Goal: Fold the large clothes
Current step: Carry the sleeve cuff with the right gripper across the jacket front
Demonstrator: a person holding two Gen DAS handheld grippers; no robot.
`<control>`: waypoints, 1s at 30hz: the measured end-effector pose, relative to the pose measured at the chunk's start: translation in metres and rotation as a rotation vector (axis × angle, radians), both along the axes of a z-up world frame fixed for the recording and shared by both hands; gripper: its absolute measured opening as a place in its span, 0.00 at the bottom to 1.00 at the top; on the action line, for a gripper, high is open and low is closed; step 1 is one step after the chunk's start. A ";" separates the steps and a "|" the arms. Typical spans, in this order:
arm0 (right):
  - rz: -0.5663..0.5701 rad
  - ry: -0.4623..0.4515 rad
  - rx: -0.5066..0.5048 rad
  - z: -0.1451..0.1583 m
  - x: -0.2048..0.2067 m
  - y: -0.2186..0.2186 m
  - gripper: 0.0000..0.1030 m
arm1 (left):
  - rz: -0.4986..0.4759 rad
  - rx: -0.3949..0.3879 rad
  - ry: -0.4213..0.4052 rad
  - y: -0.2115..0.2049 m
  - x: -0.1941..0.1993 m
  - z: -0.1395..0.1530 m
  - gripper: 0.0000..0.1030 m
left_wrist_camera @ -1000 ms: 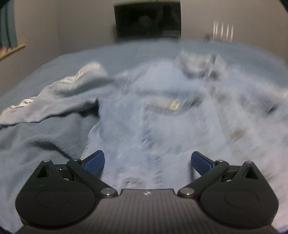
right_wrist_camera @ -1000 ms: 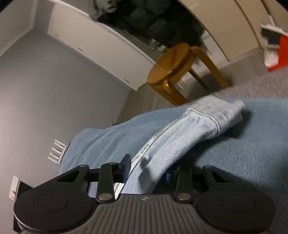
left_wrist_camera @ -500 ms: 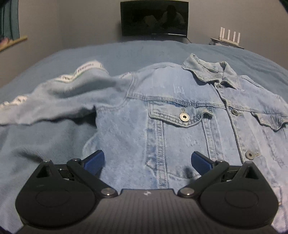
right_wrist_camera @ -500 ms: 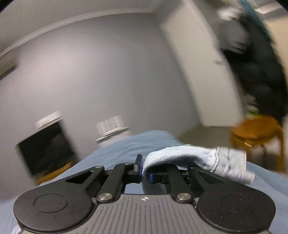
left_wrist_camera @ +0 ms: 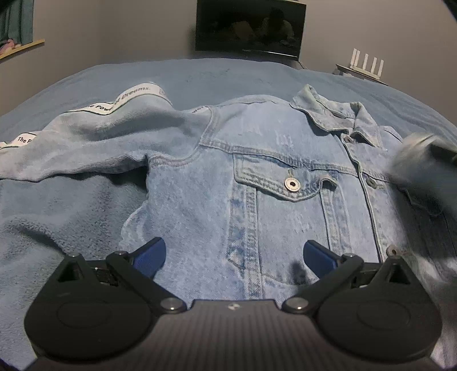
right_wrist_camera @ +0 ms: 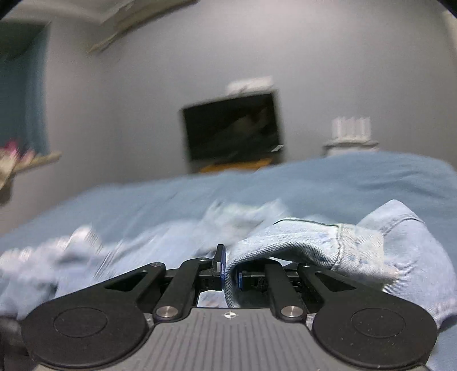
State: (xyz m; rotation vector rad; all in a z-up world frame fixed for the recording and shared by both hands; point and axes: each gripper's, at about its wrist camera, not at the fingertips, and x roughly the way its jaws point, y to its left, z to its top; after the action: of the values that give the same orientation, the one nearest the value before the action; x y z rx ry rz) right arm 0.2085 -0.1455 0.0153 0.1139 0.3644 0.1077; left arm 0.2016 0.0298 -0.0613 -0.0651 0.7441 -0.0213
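A light blue denim jacket (left_wrist_camera: 257, 177) lies front up on the blue blanket (left_wrist_camera: 200, 77), its collar toward the far wall. One sleeve with a white lettered band (left_wrist_camera: 85, 134) stretches to the left. My left gripper (left_wrist_camera: 232, 255) hovers open over the jacket's lower front, nothing between its blue pads. In the right wrist view my right gripper (right_wrist_camera: 230, 274) is shut on the other sleeve's cuff (right_wrist_camera: 328, 242), which drapes off to the right above the jacket (right_wrist_camera: 142, 248). That lifted sleeve shows as a blur (left_wrist_camera: 420, 159) at the right edge of the left wrist view.
A dark screen (left_wrist_camera: 248, 27) hangs on the far wall beyond the bed. A white router with antennas (left_wrist_camera: 365, 67) stands at the back right. A shelf with a teal curtain (left_wrist_camera: 17, 28) is at the far left.
My right gripper closed on the sleeve cuff, swung it from the bed's side by the stool over toward the jacket's front and rolled level. The left gripper has hardly moved.
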 end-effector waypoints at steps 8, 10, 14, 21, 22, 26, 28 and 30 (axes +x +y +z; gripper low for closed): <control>-0.083 0.085 0.200 -0.037 -0.014 -0.023 0.71 | -0.016 0.018 0.003 -0.005 0.002 -0.005 1.00; -0.135 0.087 0.330 -0.039 -0.014 -0.050 0.71 | -0.017 0.026 0.002 -0.006 0.002 -0.005 1.00; -0.221 0.049 0.530 -0.042 -0.026 -0.077 0.70 | -0.014 0.014 -0.002 -0.005 0.001 -0.004 1.00; 0.181 -0.064 0.382 -0.012 -0.036 -0.032 0.71 | -0.043 -0.004 0.000 -0.008 -0.001 -0.003 1.00; 0.222 -0.041 0.392 -0.013 -0.035 -0.027 0.72 | -0.049 -0.010 0.000 -0.009 -0.001 -0.003 1.00; 0.274 0.057 0.511 -0.027 -0.030 -0.030 0.75 | -0.066 -0.050 0.003 -0.009 -0.003 -0.003 1.00; 0.322 0.110 0.616 -0.033 -0.025 -0.037 0.78 | -0.078 -0.063 0.003 -0.010 -0.004 -0.003 1.00; 0.369 0.108 0.634 -0.033 -0.025 -0.036 0.82 | -0.089 -0.067 -0.002 -0.011 -0.004 -0.003 1.00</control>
State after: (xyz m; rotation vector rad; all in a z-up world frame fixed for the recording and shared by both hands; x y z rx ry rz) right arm 0.1836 -0.1818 -0.0180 0.6815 0.4462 0.5831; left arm 0.1973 0.0187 -0.0642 -0.0954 0.7439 -0.1311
